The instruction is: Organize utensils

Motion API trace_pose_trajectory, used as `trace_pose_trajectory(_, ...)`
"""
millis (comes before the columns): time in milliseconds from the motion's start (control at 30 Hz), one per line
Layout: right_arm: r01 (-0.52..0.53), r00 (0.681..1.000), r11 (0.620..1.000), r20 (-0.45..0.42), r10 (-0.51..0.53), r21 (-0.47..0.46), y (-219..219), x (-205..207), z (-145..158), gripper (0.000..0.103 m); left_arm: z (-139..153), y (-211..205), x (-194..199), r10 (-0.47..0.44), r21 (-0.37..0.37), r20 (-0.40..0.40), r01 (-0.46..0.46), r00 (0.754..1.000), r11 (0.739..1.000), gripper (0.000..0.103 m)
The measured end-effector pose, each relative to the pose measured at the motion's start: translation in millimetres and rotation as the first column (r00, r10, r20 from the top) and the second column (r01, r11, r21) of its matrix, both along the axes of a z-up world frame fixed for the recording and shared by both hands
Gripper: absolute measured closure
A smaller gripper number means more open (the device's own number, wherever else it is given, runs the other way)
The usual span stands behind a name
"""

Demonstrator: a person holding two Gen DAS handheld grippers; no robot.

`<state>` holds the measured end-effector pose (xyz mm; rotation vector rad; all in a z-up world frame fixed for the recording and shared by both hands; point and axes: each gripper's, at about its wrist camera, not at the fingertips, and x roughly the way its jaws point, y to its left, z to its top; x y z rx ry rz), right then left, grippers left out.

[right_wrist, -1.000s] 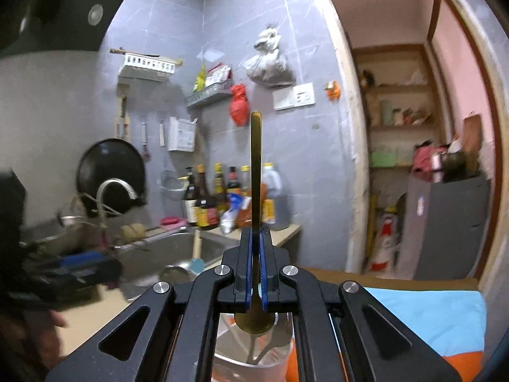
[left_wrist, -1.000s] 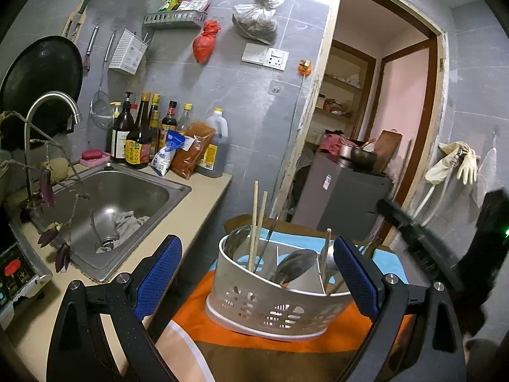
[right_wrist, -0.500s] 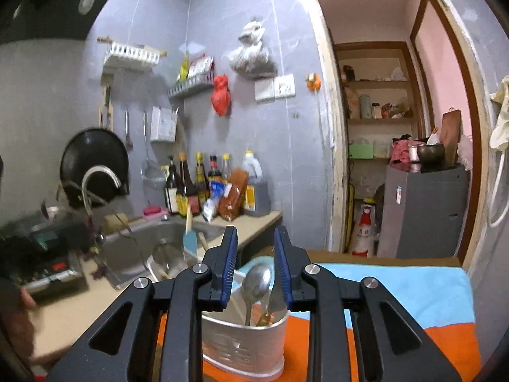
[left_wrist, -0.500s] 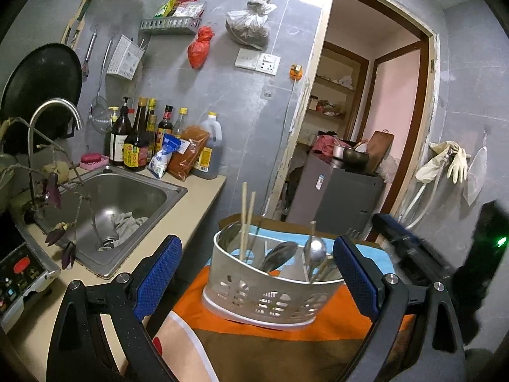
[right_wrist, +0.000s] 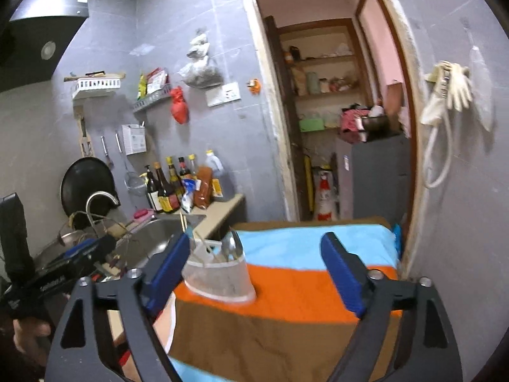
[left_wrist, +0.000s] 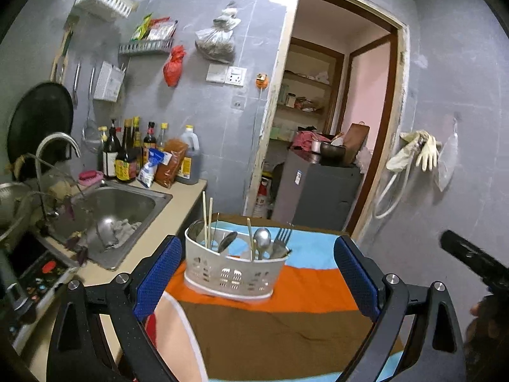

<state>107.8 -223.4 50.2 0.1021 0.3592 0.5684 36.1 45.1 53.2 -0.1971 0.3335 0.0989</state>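
Both the left gripper [left_wrist: 257,273] and right gripper [right_wrist: 254,270] were released, empty; ahead, the light basket [left_wrist: 233,273] could tip if bumped.

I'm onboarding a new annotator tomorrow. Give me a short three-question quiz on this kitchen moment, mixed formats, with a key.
1. True or false: the right gripper holds a spoon.
2. Multiple choice: the white utensil caddy stands on A) the sink rim, B) the striped cloth, C) the grey cabinet.
3. Fill in: the pair of chopsticks stands at the caddy's ____ end in the left wrist view.

Key: 1 false, both the right and left gripper are open and empty; 2 B; 3 left.
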Motion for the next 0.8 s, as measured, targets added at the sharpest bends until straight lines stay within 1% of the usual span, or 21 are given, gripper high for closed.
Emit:
trace_pose_trajectory(33,0.014,1.000,1.000,0.000,-0.014,-0.002,-8,-12,0,0.000,0,-6,-7,0.004,0.018,0.000,-0.004,1.000,1.000,0.005)
trace_pose_trajectory(100,0.031,1.000,1.000,0.005,-0.031,-0.006,-19,-31,-2,0.000,-3,-17,-21,0.009,0.046,-0.001,-0.009,1.000,0.999,0.004)
trace_pose_trajectory(167,0.057,0.998,0.998,0.011,-0.056,-0.027,-28,-50,-6,0.000,-10,-28,-36,-0.004,0.068,-0.008,0.005,1.000,0.998,0.004)
trace_pose_trajectory(267,0.095,0.995,0.993,0.006,-0.095,-0.068,-34,-71,-17,0.000,-18,-40,-57,-0.021,0.072,-0.002,0.021,1.000,0.997,0.004)
trace_pose_trajectory(367,0.130,0.991,0.986,-0.011,-0.132,-0.108,-36,-88,-29,0.000,-27,-48,-69,-0.016,0.090,-0.014,0.017,1.000,0.996,0.004)
trace_pose_trajectory(567,0.156,0.985,0.977,-0.055,-0.165,-0.145,-41,-104,-46,0.000,-41,-55,-78,-0.018,0.115,-0.031,0.021,0.999,0.993,0.004)
trace_pose_trajectory(800,0.152,0.985,0.979,-0.055,-0.161,-0.139,-42,-100,-43,0.000,-39,-51,-82,-0.019,0.121,-0.017,0.021,1.000,0.992,0.004)
